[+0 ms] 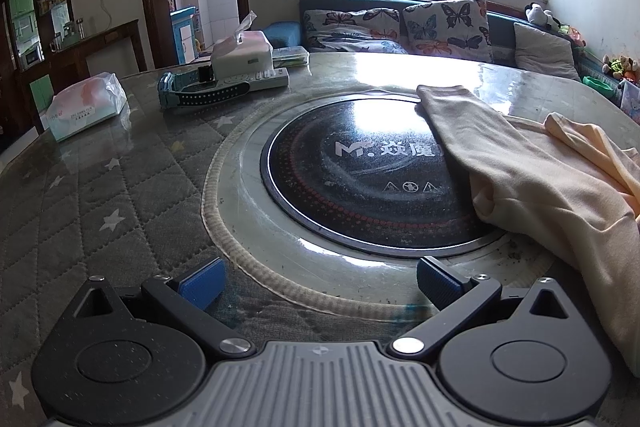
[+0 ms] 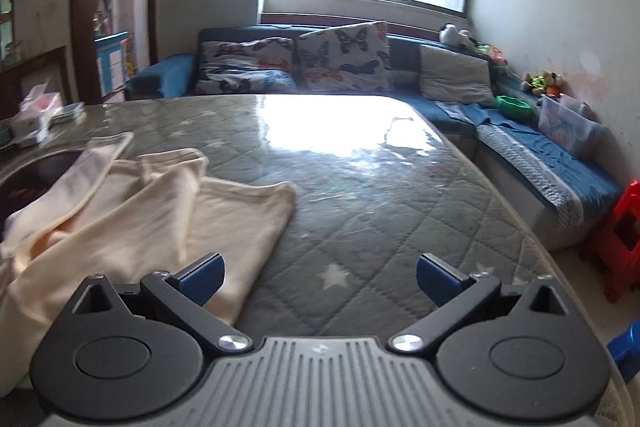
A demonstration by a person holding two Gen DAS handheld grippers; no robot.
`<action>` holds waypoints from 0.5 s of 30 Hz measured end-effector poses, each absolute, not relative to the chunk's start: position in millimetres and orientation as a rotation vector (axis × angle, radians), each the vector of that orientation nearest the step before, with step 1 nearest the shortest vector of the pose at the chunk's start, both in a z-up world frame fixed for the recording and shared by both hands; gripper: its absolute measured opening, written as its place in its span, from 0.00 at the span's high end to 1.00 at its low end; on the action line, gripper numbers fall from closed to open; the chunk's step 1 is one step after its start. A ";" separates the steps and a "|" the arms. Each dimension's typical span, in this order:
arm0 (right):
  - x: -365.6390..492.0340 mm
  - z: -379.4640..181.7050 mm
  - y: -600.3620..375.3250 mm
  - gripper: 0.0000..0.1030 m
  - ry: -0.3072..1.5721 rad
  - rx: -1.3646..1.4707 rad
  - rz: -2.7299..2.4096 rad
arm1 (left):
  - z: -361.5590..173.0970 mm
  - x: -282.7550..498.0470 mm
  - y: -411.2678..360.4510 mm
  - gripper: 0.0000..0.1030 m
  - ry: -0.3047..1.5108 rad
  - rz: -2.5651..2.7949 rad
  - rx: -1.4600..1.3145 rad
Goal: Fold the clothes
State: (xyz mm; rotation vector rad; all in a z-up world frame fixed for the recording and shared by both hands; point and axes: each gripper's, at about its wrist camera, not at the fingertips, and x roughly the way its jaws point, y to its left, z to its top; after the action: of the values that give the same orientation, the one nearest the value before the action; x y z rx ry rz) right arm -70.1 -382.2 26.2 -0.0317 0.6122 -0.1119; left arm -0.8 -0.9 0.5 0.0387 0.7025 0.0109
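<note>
Left tongs (image 1: 320, 283), black arms with blue ribbed pads, stand wide apart and hold nothing, poised above the round counter (image 1: 120, 187) covered in grey quilted star-print cloth under a glossy clear sheet. Ahead of them lies a circular black glass cooktop (image 1: 352, 179) set in a pale ring. A crumpled cream long-sleeved cotton garment (image 1: 540, 179) lies to the right, 1 sleeve stretched across the cooktop's far right edge. Right tongs (image 2: 320, 281) are likewise spread and empty; the left pad sits over the garment's (image 2: 140, 211) near hem, though contact cannot be told. Far left on the counter: a soft white tissue pack (image 1: 86, 105), a blue-and-black strapped watch (image 1: 192, 93) and a white tissue box (image 1: 242, 55). Beyond stands a blue sofa (image 2: 540, 163) with butterfly-print cushions (image 2: 344, 57)
</note>
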 end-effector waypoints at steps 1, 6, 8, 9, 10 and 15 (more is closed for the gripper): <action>-70.5 25.9 -382.2 0.00 0.616 -0.024 -0.107 | 1.6 -2.7 -3.1 0.00 0.707 0.012 0.037; -66.3 23.3 -384.9 0.00 0.667 0.031 -0.125 | 7.4 -12.2 -14.2 0.00 0.730 0.018 0.031; -63.2 21.2 -371.8 0.00 0.680 0.022 -0.149 | 9.8 -16.0 -18.6 0.00 0.740 0.021 0.028; -59.1 19.9 -358.5 0.00 0.687 0.001 -0.163 | 10.9 -17.9 -20.8 0.00 0.744 0.022 0.027; -61.3 22.2 -349.1 0.00 0.673 -0.005 -0.162 | 12.2 -20.8 -24.3 0.00 0.746 0.021 0.025; -73.6 36.1 -327.5 0.00 0.636 0.065 -0.123 | 16.7 -32.1 -43.1 0.00 0.753 0.010 0.023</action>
State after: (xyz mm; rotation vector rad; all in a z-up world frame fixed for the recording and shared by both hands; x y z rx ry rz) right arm -73.6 -327.5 36.1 0.0648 0.6358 -0.1231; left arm -32.1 -43.1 16.7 0.0227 0.7534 0.0102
